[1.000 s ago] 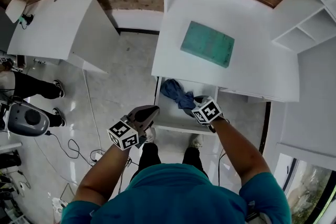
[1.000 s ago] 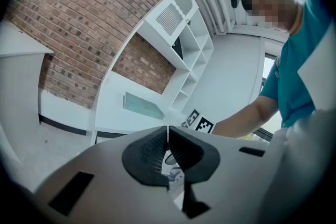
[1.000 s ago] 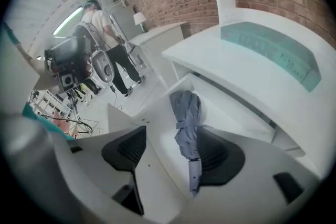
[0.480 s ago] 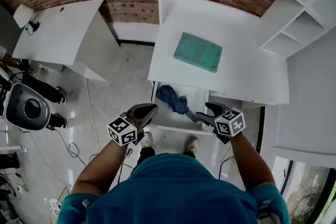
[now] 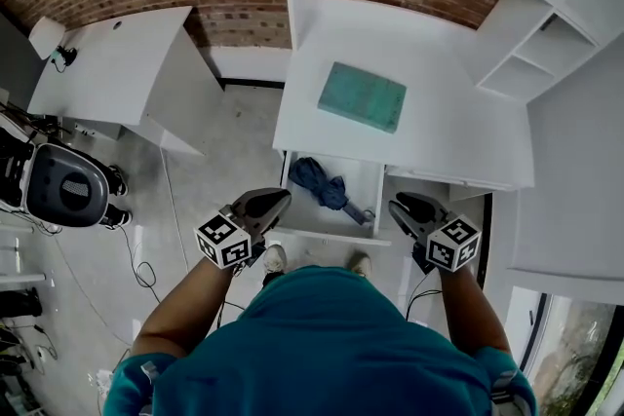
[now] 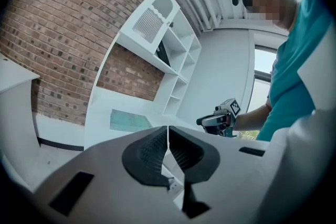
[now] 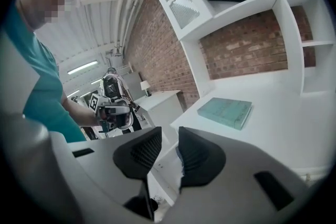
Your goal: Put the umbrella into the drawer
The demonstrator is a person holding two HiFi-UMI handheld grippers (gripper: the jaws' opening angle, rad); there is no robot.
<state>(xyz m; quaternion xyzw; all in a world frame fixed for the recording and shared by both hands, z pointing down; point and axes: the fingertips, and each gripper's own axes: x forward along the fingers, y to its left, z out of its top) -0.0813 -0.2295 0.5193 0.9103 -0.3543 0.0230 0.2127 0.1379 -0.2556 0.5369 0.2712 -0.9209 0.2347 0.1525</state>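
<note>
Inside the open white drawer lay the folded blue fabric umbrella, so both tools hung clear of the drawer. The right gripper was empty, jaws just closing to a slit, and the left gripper was pressed together on nothing.

Teal book on white desk; umbrella in open drawer.
</note>
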